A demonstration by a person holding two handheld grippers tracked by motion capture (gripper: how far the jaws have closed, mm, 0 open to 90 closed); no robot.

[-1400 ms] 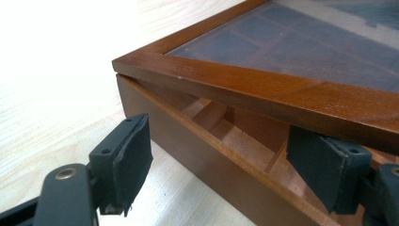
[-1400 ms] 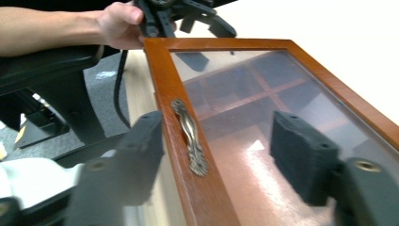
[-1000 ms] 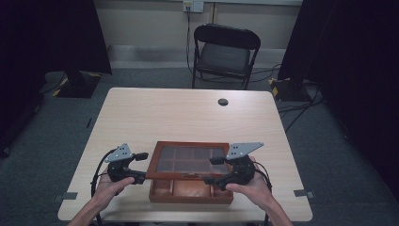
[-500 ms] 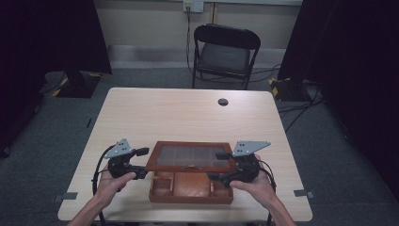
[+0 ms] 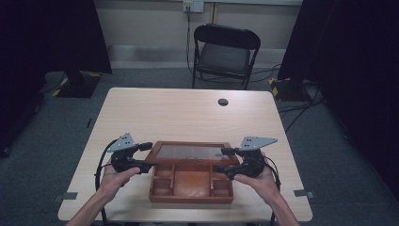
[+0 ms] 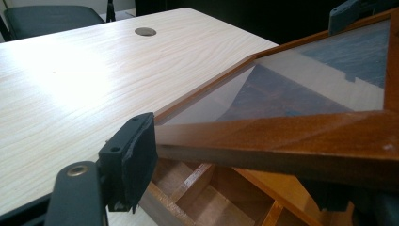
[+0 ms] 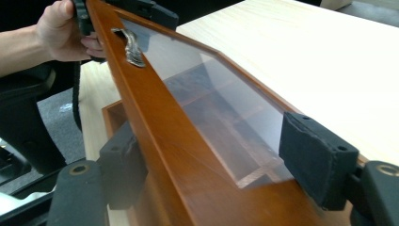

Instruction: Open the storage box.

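Observation:
A wooden box [image 5: 190,188] with several compartments sits at the table's near edge. Its glass-paned lid [image 5: 190,152] is hinged at the far side and tilted up, so the front edge hangs above the compartments. My left gripper [image 5: 147,154] is shut on the lid's front left corner, one pad [image 6: 131,155] on the frame and the other under it. My right gripper [image 5: 221,160] holds the front right corner, with the frame [image 7: 188,155] between its pads. Both sets of jaws have just been closing on the frame. A metal handle [image 7: 131,47] sits mid-way along the front rail.
The light wood table [image 5: 188,117] stretches bare beyond the box, with a round cable hole [image 5: 223,101] near its far edge. A black folding chair [image 5: 223,52] stands behind the table. Dark curtains flank both sides, and cables lie on the floor at right.
The lid's front edge has risen with both grippers on it, swinging up on its far hinges. More of the box's compartments now show beneath it.

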